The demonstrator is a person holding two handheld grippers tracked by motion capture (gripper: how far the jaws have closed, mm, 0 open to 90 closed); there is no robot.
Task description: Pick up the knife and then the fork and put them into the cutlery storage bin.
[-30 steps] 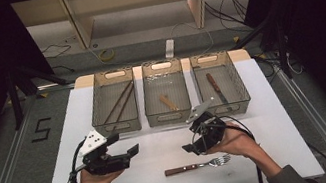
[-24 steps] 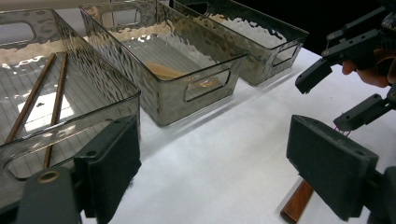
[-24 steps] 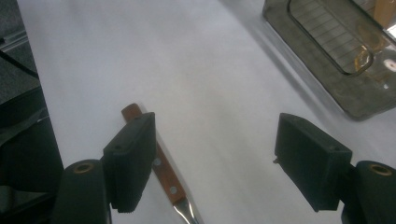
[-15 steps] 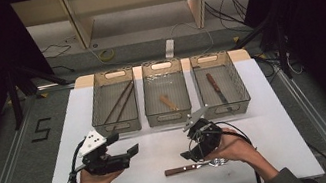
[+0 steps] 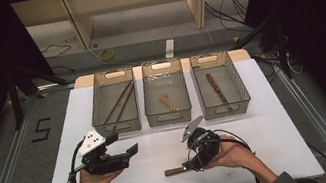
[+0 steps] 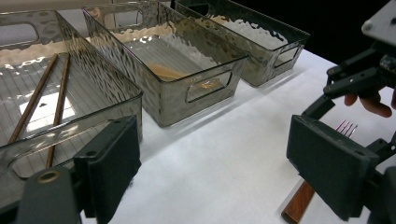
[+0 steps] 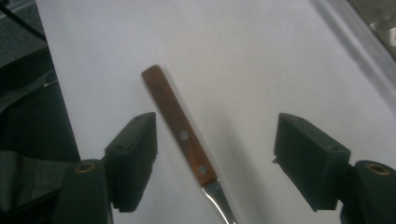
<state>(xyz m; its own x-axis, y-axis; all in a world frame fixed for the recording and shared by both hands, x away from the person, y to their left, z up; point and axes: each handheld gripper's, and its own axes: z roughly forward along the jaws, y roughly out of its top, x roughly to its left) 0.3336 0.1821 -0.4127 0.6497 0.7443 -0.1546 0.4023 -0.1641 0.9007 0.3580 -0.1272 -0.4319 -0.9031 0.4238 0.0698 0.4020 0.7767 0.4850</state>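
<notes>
A fork with a brown wooden handle (image 5: pixel 172 171) lies on the white table (image 5: pixel 265 104) near its front edge. My right gripper (image 5: pixel 189 164) hangs low over the fork and points down at it. In the right gripper view the fork handle (image 7: pixel 180 130) lies between the jaws of the right gripper (image 7: pixel 215 158), which are open and have just been closing a little; neither pad touches the handle. My left gripper (image 5: pixel 122 145) is held open to the left with nothing between its jaws. In its own view the left gripper (image 6: pixel 219 172) faces the fork's tines (image 6: pixel 348 127).
Three clear bins stand in a row at the back. The left bin (image 5: pixel 110 75) holds two chopsticks (image 5: pixel 119 101), the middle bin (image 5: pixel 161 65) a short wooden piece (image 5: pixel 169 103), the right bin (image 5: pixel 208 58) a brown-handled knife (image 5: pixel 216 89). Cables trail from both grippers.
My right gripper has come down and a little left onto the fork, so it now covers the tines. The left gripper has stayed where it was.
</notes>
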